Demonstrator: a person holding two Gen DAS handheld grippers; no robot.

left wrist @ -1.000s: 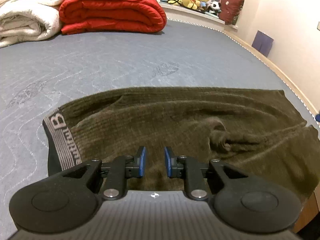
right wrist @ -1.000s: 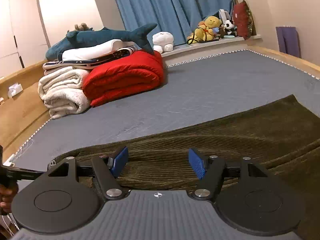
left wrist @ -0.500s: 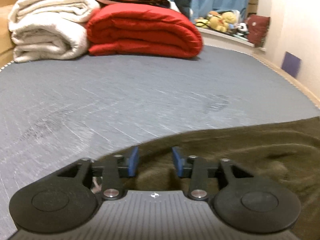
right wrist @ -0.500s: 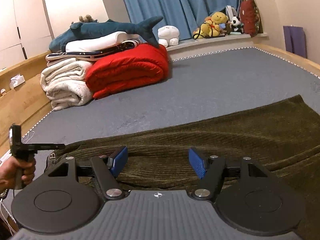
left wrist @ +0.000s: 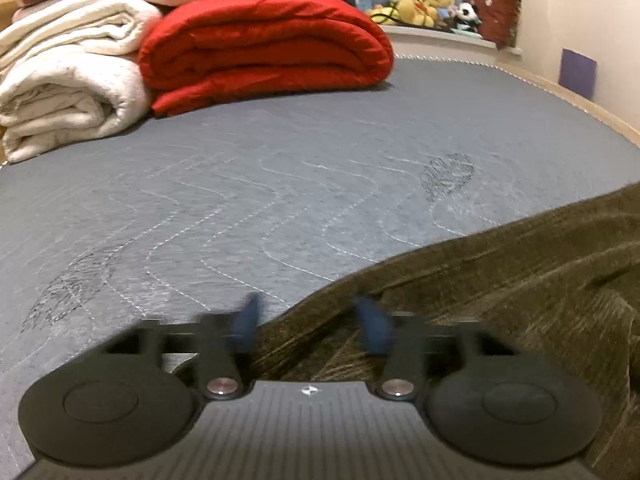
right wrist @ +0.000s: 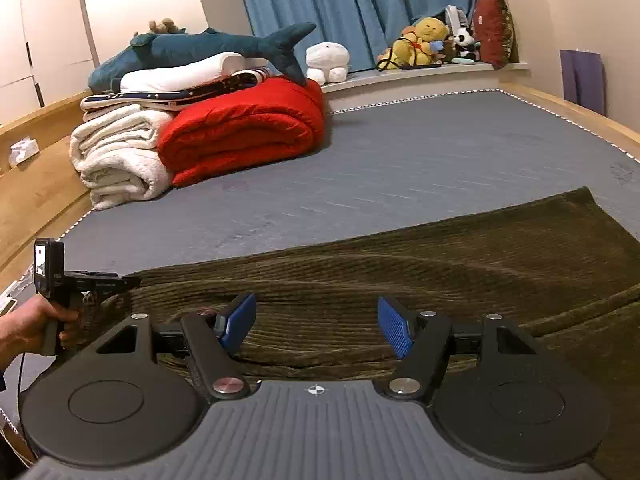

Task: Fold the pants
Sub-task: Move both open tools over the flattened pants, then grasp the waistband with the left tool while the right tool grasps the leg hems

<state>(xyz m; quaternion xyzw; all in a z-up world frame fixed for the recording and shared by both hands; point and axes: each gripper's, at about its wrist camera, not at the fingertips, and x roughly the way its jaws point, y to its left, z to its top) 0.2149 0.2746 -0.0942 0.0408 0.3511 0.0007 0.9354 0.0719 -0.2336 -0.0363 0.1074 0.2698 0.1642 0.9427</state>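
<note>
Pants of olive-brown ribbed corduroy lie spread flat across the near part of a grey quilted mattress, running from the left edge of the right wrist view out to the right edge, with a soft ridge and a long crease along the cloth.

At the left end a hand wraps the pistol-style handle of the left gripper, which points forward and downward at the garment's end. In its own view its blue pads are blurred — the jaws are closing, and the curved edge of the corduroy passes between them. Whether the pads press the cloth yet cannot be told; a gap shows between them.

The right gripper hangs low over the middle of the garment, tilted down toward it. Its blue ribbed pads stand well apart, with only the fabric surface seen below and beyond them, nothing pinched.

Farther back on the mattress sits a puffy red quilt folded into a thick roll, touching a stack of cream fleece blankets on its left. A long blue plush shark lies on top of the stack. Yellow and white soft toys crowd a ledge in front of blue curtains.
</note>
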